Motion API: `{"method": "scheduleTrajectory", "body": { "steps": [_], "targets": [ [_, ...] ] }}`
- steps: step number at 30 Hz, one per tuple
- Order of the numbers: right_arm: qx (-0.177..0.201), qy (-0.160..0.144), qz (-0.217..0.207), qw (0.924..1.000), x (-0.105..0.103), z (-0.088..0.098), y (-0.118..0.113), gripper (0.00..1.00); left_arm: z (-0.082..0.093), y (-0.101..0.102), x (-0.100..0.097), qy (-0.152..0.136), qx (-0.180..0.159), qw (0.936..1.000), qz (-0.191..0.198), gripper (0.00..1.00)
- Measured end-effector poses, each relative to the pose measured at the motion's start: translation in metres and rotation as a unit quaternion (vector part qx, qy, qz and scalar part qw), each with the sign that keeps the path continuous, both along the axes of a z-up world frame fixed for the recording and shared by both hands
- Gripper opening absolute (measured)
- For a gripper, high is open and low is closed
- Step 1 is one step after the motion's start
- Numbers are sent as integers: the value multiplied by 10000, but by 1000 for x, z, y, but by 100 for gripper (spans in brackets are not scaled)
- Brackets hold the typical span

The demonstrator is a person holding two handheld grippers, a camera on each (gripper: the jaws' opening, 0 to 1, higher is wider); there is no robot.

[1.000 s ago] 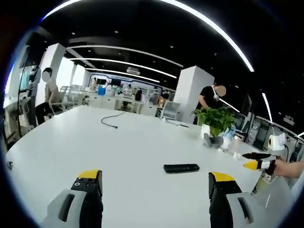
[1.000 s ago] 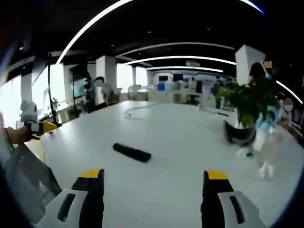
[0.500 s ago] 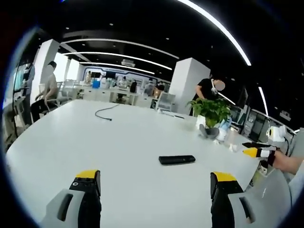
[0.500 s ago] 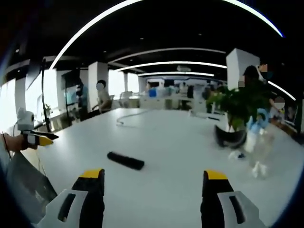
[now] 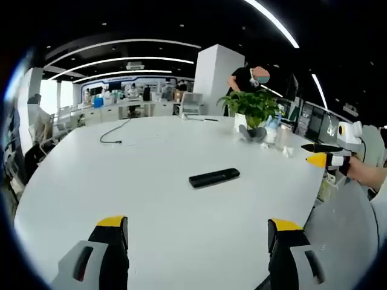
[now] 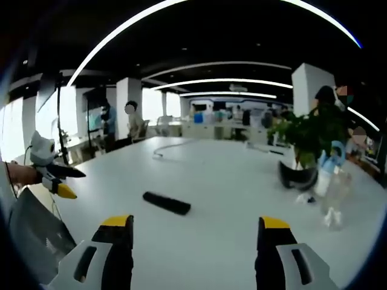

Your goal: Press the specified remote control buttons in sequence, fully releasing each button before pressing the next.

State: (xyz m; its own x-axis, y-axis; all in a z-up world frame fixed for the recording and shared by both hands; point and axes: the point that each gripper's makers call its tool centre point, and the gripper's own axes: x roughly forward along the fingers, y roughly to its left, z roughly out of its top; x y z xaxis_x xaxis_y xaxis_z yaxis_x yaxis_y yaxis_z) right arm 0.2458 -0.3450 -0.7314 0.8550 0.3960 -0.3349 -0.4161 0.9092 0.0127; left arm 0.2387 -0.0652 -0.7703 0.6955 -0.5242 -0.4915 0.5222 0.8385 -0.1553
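While the remote control lies flat and alone on the white counter, out toward its middle and well apart from both tools, nothing in either view suggests that a button has been pressed; judged from this, the whole sequence is still ahead.

In the left gripper view the left gripper is held low at the near edge of the counter, its fingers spread wide with nothing between them, aimed a little left of the remote. The right gripper shows at the far right of that view, held in a hand off the counter's edge.

In the right gripper view the right gripper also sits near and low, fingers wide and empty, with the remote ahead and to the left. A potted plant and a clear bottle stand on the counter's right side, a cable lies far back.
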Motion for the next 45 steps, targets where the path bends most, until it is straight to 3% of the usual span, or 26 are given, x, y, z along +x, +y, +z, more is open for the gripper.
{"method": "scheduleTrajectory", "body": {
  "steps": [15,45],
  "targets": [
    [33,151,26,9999,0,-10,-8,80,-6,-42,8,362,-362,9980,-376,100],
    [107,159,16,9998,-3,-7,-6,77,-27,-56,26,600,213,9946,-826,98]
  ]
}}
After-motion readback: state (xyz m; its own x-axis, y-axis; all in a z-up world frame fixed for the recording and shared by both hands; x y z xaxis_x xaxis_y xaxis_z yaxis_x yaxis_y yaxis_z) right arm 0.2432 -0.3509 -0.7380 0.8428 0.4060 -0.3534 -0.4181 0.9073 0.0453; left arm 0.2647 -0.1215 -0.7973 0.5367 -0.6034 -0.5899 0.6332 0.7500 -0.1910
